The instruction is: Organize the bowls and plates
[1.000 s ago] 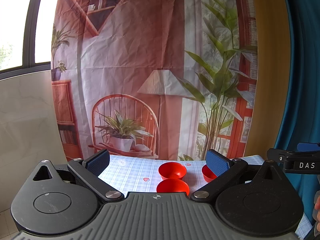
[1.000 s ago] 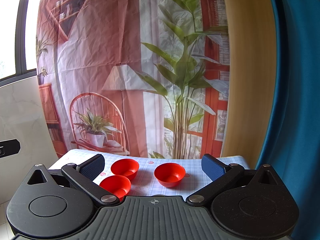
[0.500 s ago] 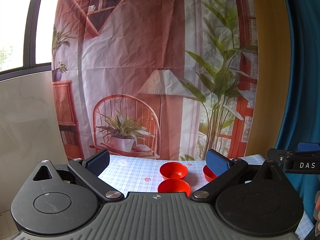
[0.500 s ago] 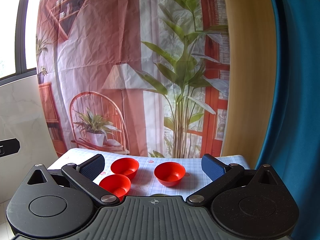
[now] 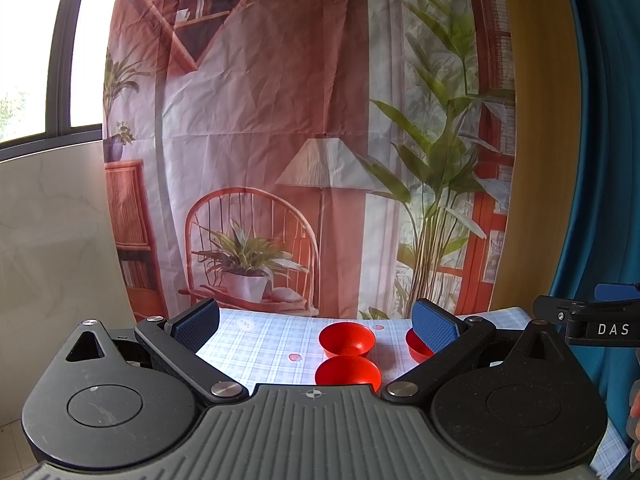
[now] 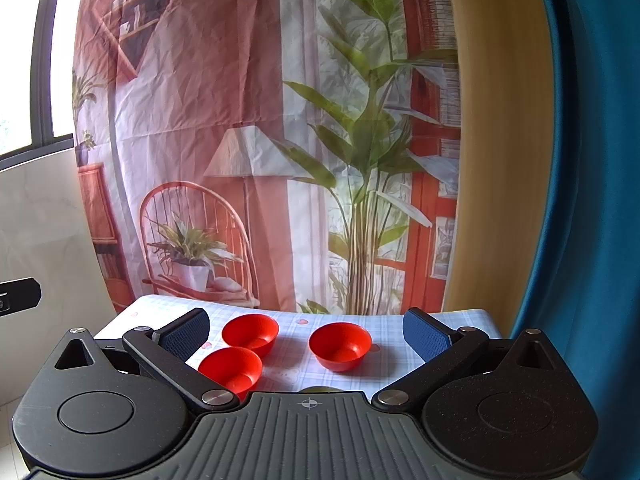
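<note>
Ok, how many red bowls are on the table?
3. In the right wrist view: far-left bowl, near-left bowl just in front of it, right bowl apart. The tool body may hide others.

Right gripper (image 6: 306,332), jaws spread wide and empty, in the lower frame. Three red bowls on the checked worktop (image 6: 392,360): rear-left bowl (image 6: 250,331) touching front-left bowl (image 6: 231,368); right bowl (image 6: 340,345) apart. Printed backdrop (image 6: 256,132) behind.
</note>
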